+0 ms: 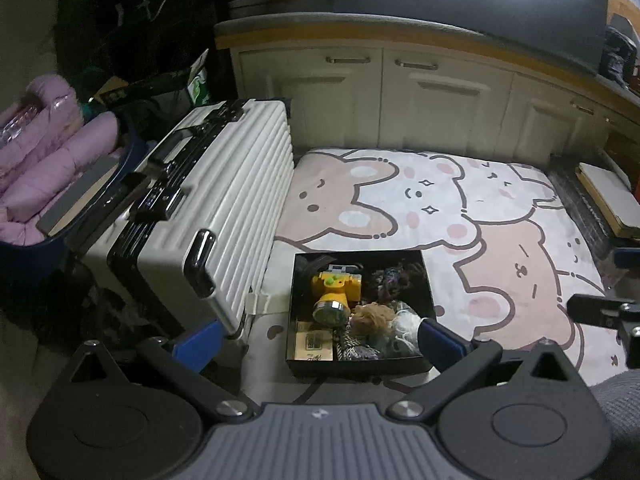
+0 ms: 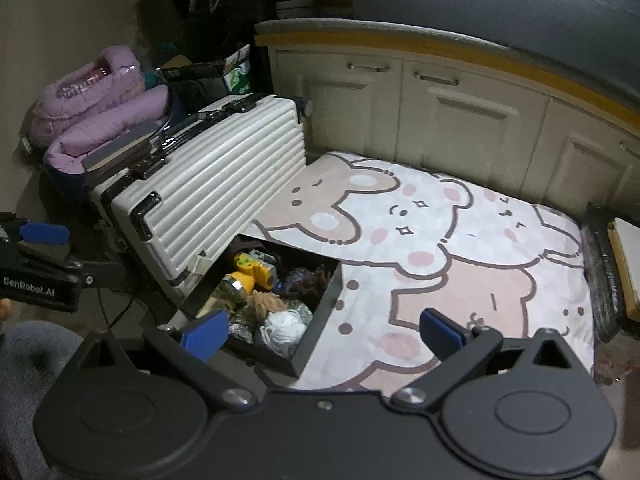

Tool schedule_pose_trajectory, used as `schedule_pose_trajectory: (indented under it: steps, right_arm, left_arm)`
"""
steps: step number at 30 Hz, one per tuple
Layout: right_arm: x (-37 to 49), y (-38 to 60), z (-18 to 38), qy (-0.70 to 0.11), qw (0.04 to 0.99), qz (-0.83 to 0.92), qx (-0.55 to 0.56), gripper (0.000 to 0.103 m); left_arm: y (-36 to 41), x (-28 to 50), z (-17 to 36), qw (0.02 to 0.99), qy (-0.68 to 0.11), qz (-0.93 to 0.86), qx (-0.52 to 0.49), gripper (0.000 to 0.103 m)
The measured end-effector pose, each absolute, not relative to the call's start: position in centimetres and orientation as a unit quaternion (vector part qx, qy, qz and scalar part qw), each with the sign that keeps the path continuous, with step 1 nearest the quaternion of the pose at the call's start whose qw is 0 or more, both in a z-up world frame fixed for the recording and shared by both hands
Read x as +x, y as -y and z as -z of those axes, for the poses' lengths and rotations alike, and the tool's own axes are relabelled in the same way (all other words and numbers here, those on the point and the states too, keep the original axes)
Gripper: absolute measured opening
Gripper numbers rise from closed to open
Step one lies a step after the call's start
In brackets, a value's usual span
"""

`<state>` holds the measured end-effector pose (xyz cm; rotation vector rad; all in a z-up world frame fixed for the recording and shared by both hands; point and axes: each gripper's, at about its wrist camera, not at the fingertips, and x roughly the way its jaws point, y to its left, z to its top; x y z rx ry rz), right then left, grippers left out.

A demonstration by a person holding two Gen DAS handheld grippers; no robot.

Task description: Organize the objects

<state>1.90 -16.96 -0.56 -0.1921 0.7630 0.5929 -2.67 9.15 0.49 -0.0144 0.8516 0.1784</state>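
A black open box point(image 1: 297, 308) point(image 2: 325, 300) sits on the bear-print rug point(image 1: 460, 216) point(image 2: 460, 248) beside a white ribbed suitcase point(image 1: 224, 184) point(image 2: 224, 192). It holds a yellow headlamp point(image 1: 335, 289) point(image 2: 248, 276), balls of yarn point(image 1: 376, 312) point(image 2: 283, 327) and a small cardboard packet point(image 1: 314, 346). My left gripper point(image 1: 320, 338) is open and empty, hovering just in front of the box. My right gripper point(image 2: 320, 332) is open and empty, above the box's near right corner. The left gripper also shows at the left edge of the right wrist view point(image 2: 40, 264).
Cream cabinets point(image 1: 420, 100) point(image 2: 440, 120) line the far edge of the rug. A lilac padded jacket point(image 1: 44, 152) point(image 2: 104, 116) lies in a blue bin left of the suitcase. A flat book-like stack point(image 1: 608, 200) point(image 2: 628, 264) lies at the rug's right edge.
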Motion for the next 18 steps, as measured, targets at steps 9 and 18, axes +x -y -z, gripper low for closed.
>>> schedule_pose_trajectory:
  steps: [9,18]
  right_arm:
    - [2.0,17.2,1.4,-0.372,0.883,-0.276,-0.073,0.103]
    - [2.1,15.7,1.9,-0.387,0.875,-0.278,-0.081,0.103]
  left_arm:
    - [-8.0,-3.0,0.4,0.907,-0.411,-0.086,0.012,0.103]
    - [-9.6,-3.1,1.0,0.903,-0.421,-0.069,-0.049,0.103]
